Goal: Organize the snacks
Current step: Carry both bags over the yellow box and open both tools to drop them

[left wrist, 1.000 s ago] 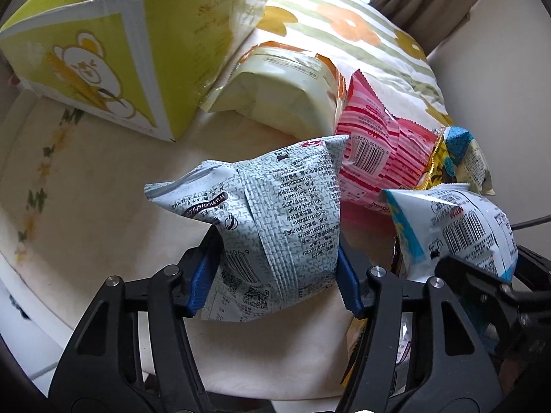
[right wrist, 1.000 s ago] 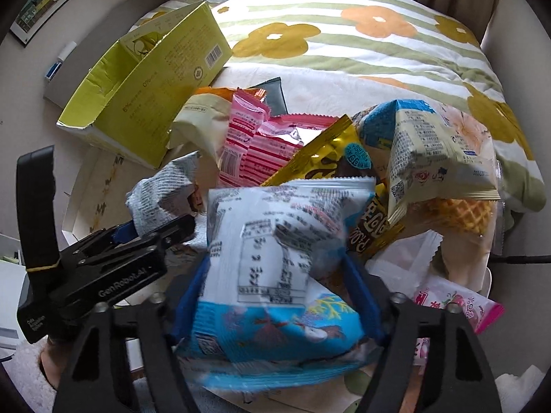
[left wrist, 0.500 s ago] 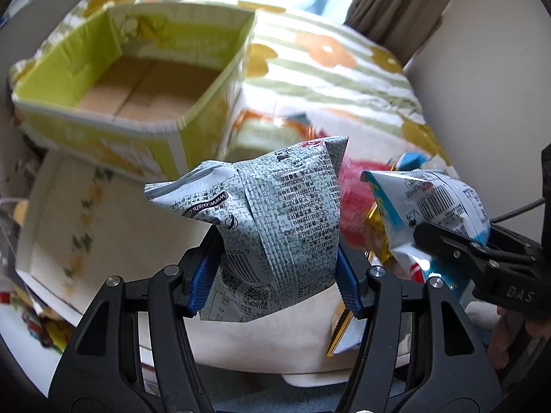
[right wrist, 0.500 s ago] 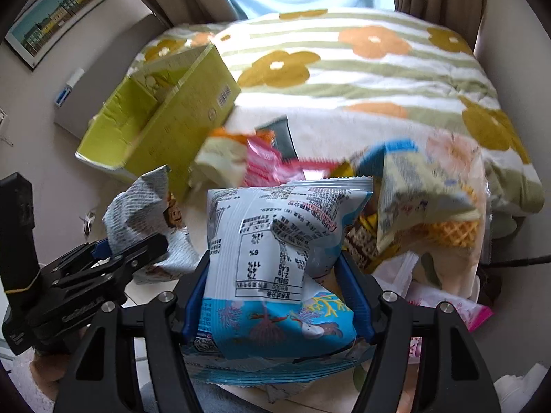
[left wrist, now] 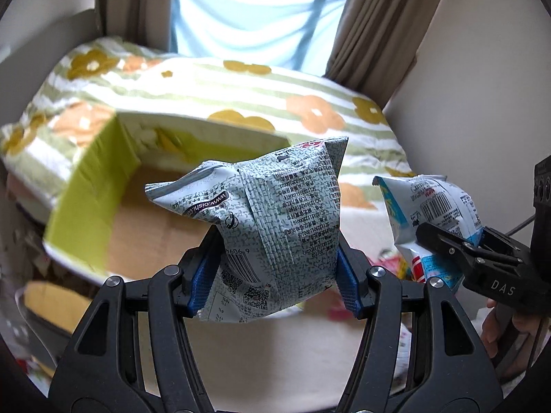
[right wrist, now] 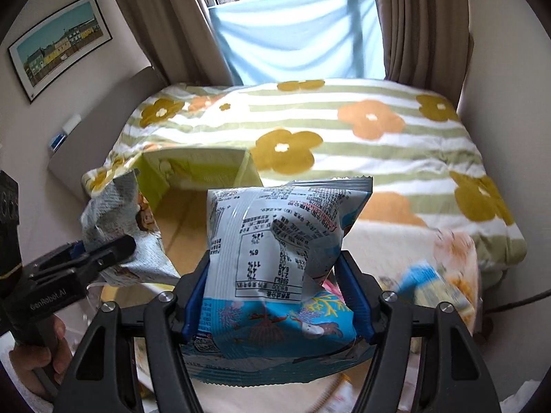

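Note:
My left gripper (left wrist: pixel 275 278) is shut on a grey-patterned snack bag (left wrist: pixel 275 227) and holds it in the air before the open yellow-green cardboard box (left wrist: pixel 93 199). My right gripper (right wrist: pixel 275 296) is shut on a white and blue snack bag (right wrist: pixel 275 251), also lifted. The box (right wrist: pixel 155 179) lies ahead and to the left of it, with bare brown cardboard inside. The right gripper's bag (left wrist: pixel 430 203) shows at the right of the left wrist view, and the left gripper's bag (right wrist: pixel 120 227) shows at the left of the right wrist view.
A flowered striped quilt (right wrist: pixel 344 130) covers the bed behind the box. A few loose snack packets (right wrist: pixel 437 285) lie blurred at the lower right. Curtains (right wrist: pixel 413 24) and a window are beyond, a wall (left wrist: pixel 482 86) on the right, and a framed picture (right wrist: pixel 58 41) on the left wall.
Both grippers have risen and tilted up with their bags. The snack pile has dropped out of view below, and the open box now lies ahead, showing its inside.

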